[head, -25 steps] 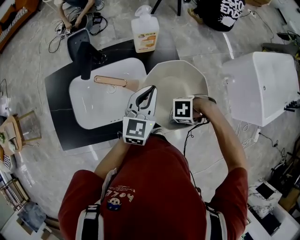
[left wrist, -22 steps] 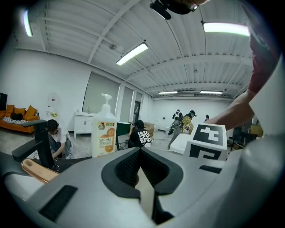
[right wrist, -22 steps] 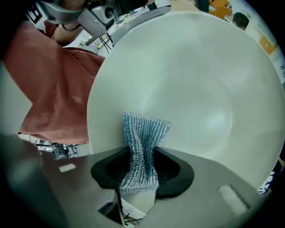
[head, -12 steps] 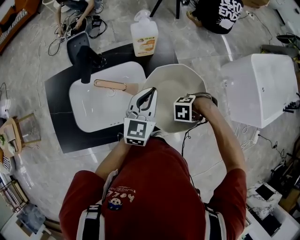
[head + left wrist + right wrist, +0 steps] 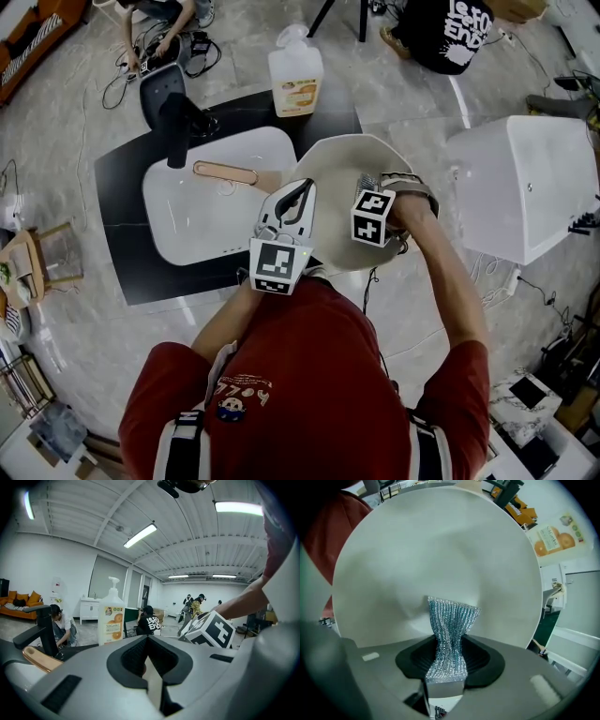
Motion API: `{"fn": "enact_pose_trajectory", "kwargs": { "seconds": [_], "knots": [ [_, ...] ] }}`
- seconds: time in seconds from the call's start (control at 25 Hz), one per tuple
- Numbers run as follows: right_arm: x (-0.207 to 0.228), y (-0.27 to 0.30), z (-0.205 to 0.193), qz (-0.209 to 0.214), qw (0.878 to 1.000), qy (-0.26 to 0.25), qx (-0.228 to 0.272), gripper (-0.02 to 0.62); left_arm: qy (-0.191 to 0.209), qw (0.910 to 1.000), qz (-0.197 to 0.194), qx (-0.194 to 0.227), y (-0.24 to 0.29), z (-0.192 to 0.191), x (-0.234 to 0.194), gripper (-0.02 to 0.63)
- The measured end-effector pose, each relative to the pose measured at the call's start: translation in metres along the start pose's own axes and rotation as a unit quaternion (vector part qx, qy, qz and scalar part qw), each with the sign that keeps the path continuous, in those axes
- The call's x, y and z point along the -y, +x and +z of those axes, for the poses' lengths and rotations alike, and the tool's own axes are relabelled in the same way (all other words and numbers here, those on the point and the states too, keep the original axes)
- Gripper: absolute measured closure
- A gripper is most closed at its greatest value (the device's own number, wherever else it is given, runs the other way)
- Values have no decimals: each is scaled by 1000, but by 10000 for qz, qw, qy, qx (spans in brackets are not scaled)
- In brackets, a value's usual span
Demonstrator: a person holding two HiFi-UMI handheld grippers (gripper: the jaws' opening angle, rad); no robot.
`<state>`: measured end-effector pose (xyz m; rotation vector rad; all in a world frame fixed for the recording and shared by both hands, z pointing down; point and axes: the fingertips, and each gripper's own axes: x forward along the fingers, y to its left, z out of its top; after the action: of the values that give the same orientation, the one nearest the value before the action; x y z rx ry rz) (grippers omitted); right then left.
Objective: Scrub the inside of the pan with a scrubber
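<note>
A cream pan (image 5: 339, 167) is held tilted over the counter beside the sink, its wooden handle (image 5: 225, 172) pointing left over the basin. My left gripper (image 5: 298, 190) is shut on the pan's near-left rim; in the left gripper view a thin cream edge (image 5: 152, 686) sits between the jaws of the left gripper (image 5: 147, 663). My right gripper (image 5: 368, 187) is inside the pan, shut on a silvery-blue mesh scrubber (image 5: 450, 620). The scrubber's free end lies against the pan's inner wall (image 5: 440, 545). The right gripper (image 5: 449, 660) pinches the scrubber at its lower half.
A white sink (image 5: 187, 220) with a black faucet (image 5: 175, 127) sits to the left. An orange-labelled soap bottle (image 5: 296, 80) stands behind the pan. A large white box (image 5: 520, 183) is at the right. People sit on the floor beyond.
My right gripper has moved a little farther into the pan with the scrubber. The left gripper keeps its hold on the rim and has hardly moved.
</note>
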<state>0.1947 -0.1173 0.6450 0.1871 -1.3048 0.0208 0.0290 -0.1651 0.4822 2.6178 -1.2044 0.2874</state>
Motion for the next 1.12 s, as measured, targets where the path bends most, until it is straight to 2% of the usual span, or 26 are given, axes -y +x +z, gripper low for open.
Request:
{"fn": "enact_pose_trajectory", "kwargs": {
  "seconds": [0.32,0.56,0.72,0.84,1.0,1.12],
  "knots": [
    [29,3,5,-906,9958,148,12,420,5,10000,68,-46,0,-3,-5,600],
    [53,-1,9,-1731,9833,553,96,420,10,9999,90,-86,1,-5,-7,600],
    [68,-5,14,-2261,9699,862,259,419,22,9998,130,-146,1,-9,-10,600],
    [80,-16,15,-2547,9572,1279,511,419,42,9997,154,-179,1,-10,-13,600],
    [89,-20,17,-2783,9366,1926,909,419,77,9996,182,-188,-1,-9,-17,600],
    [92,-19,20,-2750,9195,2493,1290,419,80,9996,209,-195,-2,-9,-18,600]
  ]
}}
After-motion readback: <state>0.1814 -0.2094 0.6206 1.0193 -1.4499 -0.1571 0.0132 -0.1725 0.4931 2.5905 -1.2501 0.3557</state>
